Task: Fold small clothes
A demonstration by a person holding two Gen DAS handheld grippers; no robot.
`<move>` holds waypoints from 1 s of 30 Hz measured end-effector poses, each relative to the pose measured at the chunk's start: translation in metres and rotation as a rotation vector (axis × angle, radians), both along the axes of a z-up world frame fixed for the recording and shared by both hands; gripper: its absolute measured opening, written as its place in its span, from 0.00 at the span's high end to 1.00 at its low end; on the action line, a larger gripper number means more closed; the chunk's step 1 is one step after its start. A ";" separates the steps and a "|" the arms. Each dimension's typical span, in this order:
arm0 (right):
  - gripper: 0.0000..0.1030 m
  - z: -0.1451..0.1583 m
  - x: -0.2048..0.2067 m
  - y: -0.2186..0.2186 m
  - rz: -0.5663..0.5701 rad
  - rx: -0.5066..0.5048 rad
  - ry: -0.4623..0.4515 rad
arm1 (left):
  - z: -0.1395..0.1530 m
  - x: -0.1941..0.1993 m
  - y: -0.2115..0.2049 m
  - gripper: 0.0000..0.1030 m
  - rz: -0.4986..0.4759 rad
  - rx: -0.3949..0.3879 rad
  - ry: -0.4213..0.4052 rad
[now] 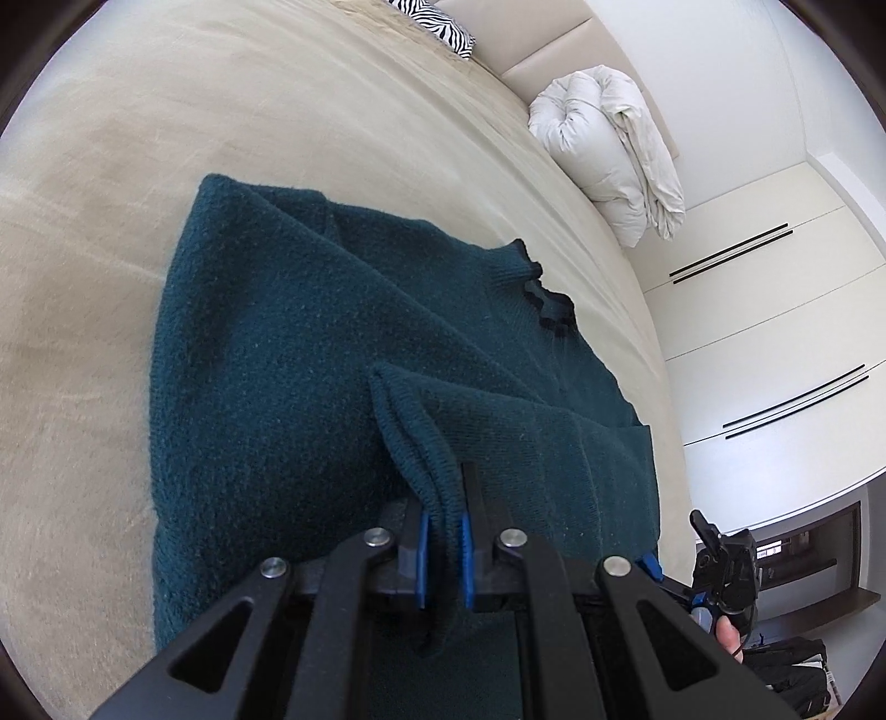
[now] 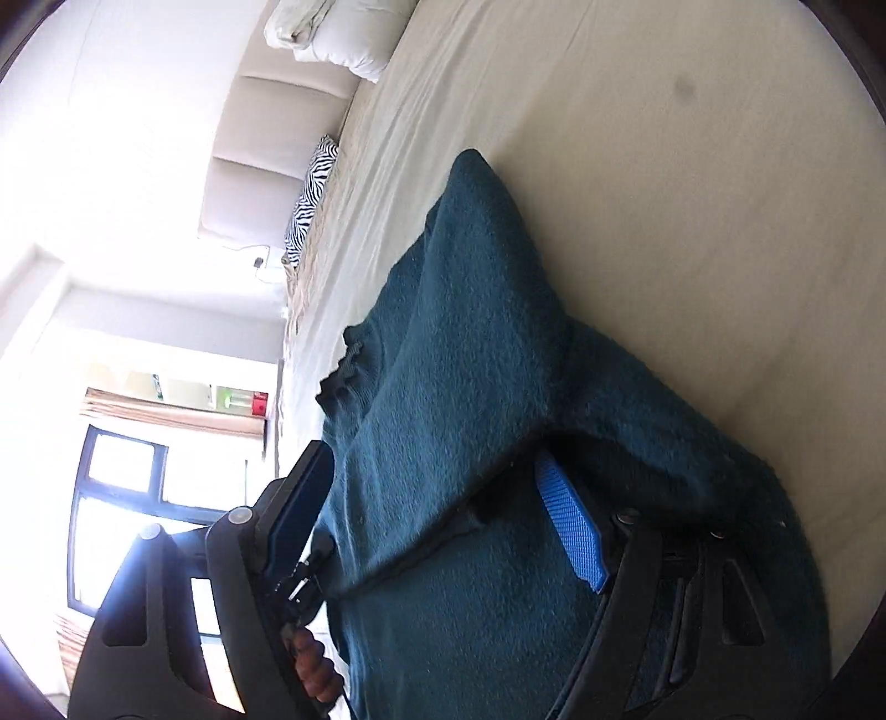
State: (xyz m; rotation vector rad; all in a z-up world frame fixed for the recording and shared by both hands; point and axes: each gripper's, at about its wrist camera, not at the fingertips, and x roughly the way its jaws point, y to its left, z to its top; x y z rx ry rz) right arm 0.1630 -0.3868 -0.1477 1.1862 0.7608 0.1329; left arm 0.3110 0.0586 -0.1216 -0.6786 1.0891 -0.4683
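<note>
A dark teal knitted sweater [image 1: 310,343] lies on the beige bed, its dark frilled collar [image 1: 548,304] toward the far right. My left gripper [image 1: 443,531] is shut on the ribbed cuff [image 1: 421,448] of a sleeve, held just above the sweater's body. In the right wrist view the same sweater [image 2: 470,343] fills the middle. My right gripper [image 2: 437,509] is open, its blue-padded fingers [image 2: 570,526] set wide on either side of a fold of the sweater, low over it. The right gripper also shows at the left wrist view's lower right [image 1: 720,565].
The beige bed cover [image 1: 138,166] spreads wide around the sweater. A folded white duvet [image 1: 609,149] and a zebra-print pillow [image 1: 437,22] lie at the headboard. White wardrobe doors [image 1: 775,310] stand beyond the bed. A window [image 2: 122,487] shows in the right wrist view.
</note>
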 end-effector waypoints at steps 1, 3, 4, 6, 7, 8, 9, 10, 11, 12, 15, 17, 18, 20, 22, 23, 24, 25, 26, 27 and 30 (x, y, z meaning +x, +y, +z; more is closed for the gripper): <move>0.28 0.000 0.005 -0.006 -0.026 0.020 -0.007 | 0.000 0.001 -0.001 0.92 -0.001 -0.001 0.000; 0.28 0.000 0.007 -0.018 -0.085 0.068 -0.039 | 0.001 0.001 -0.001 0.92 -0.004 0.000 -0.007; 0.28 -0.002 0.007 -0.023 -0.110 0.092 -0.052 | 0.001 0.001 -0.001 0.92 -0.008 0.003 -0.012; 0.30 -0.005 0.001 -0.032 -0.153 0.136 -0.084 | 0.002 0.002 -0.003 0.92 -0.014 0.006 -0.019; 0.30 -0.006 -0.003 -0.034 -0.172 0.146 -0.101 | 0.002 0.003 -0.004 0.92 -0.016 0.010 -0.021; 0.30 -0.007 -0.008 -0.036 -0.192 0.149 -0.114 | 0.003 0.003 -0.005 0.92 -0.016 0.012 -0.023; 0.32 -0.007 -0.014 -0.037 -0.209 0.152 -0.122 | 0.002 0.003 -0.005 0.92 -0.016 0.011 -0.025; 0.32 -0.008 -0.019 -0.038 -0.226 0.156 -0.134 | 0.001 0.003 -0.005 0.92 -0.016 0.009 -0.026; 0.33 -0.009 -0.024 -0.039 -0.238 0.164 -0.146 | 0.000 0.003 -0.005 0.92 -0.017 0.007 -0.026; 0.34 -0.011 -0.032 -0.038 -0.244 0.172 -0.149 | 0.000 0.004 -0.005 0.92 -0.019 0.007 -0.025; 0.33 -0.004 -0.035 -0.034 -0.204 0.138 -0.110 | -0.002 0.004 -0.003 0.90 -0.024 0.006 -0.023; 0.30 0.014 -0.039 -0.029 -0.146 0.063 -0.096 | -0.002 0.006 -0.002 0.90 -0.030 0.008 -0.028; 0.30 0.022 -0.044 -0.026 -0.105 0.027 -0.109 | -0.002 0.007 -0.002 0.89 -0.032 0.009 -0.031; 0.30 0.045 -0.043 -0.027 -0.032 -0.020 -0.149 | -0.001 0.008 -0.001 0.89 -0.030 0.013 -0.037; 0.30 0.059 -0.036 -0.031 0.014 -0.057 -0.174 | 0.002 0.008 -0.004 0.89 -0.035 0.028 -0.052; 0.30 0.064 -0.027 -0.035 0.038 -0.064 -0.175 | 0.002 0.009 -0.005 0.89 -0.036 0.033 -0.058; 0.30 0.067 -0.018 -0.039 0.052 -0.074 -0.164 | 0.003 0.009 -0.005 0.89 -0.036 0.037 -0.062; 0.30 0.069 -0.007 -0.043 0.059 -0.088 -0.152 | 0.003 0.008 -0.005 0.89 -0.034 0.037 -0.068; 0.30 0.068 0.010 -0.047 0.065 -0.097 -0.144 | 0.003 0.008 -0.005 0.89 -0.032 0.039 -0.074; 0.30 0.066 0.024 -0.050 0.070 -0.093 -0.136 | 0.005 0.007 -0.005 0.89 -0.029 0.041 -0.090; 0.30 0.054 0.059 -0.062 0.079 -0.046 -0.103 | 0.007 0.005 -0.005 0.89 -0.029 0.070 -0.135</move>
